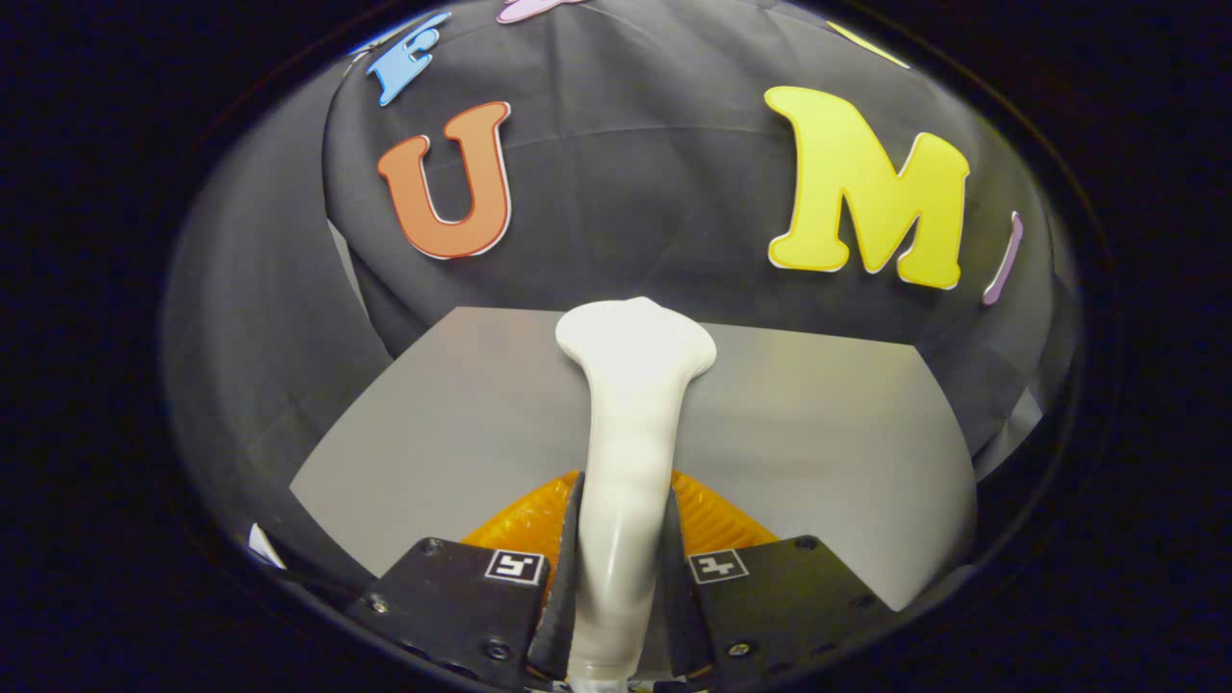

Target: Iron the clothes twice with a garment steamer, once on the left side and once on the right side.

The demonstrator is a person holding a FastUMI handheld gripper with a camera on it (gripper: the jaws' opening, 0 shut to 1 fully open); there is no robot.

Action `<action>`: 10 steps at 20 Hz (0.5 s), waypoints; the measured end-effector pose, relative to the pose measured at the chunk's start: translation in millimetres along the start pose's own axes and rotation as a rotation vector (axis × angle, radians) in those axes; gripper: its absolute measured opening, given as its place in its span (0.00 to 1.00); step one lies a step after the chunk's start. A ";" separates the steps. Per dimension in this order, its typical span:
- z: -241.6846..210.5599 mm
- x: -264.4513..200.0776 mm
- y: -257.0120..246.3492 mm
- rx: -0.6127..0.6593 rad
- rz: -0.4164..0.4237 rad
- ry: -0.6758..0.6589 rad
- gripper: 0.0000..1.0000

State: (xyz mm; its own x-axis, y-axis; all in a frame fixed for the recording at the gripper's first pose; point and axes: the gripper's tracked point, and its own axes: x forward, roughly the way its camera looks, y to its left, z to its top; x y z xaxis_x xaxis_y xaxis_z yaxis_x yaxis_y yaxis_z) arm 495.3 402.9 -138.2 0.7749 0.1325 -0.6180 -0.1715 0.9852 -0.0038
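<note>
In the gripper view, the claw was closed on the garment steamer, both fingers pressing against the sides of its pale handle. The handle ran forward from between the fingers and widened into a flared head just ahead of them, pointing toward the booth's dark cloth wall. Below and beyond the steamer lay a plain grey bench. A ridged orange piece showed on either side of the handle right behind the fingers; whether it belonged to the steamer or to the claw could not be told. No garment was visible around the steamer's head, so the clothes were judged to lie elsewhere, and neither ironing pass could be confirmed as started.

For the step in hand, carrying the steamer to the clothes, the grip looked centred on the handle, which should have kept the head from swinging. It would have served well to keep the squeeze firm, since the smooth handle could slip or twist between the fingers, and to bring the head flat against one side of the fabric before drawing it along in one even stroke, then repeat on the other side.
</note>
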 end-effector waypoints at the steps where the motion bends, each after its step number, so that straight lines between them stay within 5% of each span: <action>1: 4.0 -4.2 0.9 0.001 0.007 -0.013 0.39; 10: 21.4 -38.1 0.9 0.077 0.081 -0.081 0.32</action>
State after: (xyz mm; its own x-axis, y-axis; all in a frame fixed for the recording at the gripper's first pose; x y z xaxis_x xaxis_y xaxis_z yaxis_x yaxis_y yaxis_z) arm 478.7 401.1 -97.8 0.8073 0.2174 -0.5486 -0.1907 0.9759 0.1061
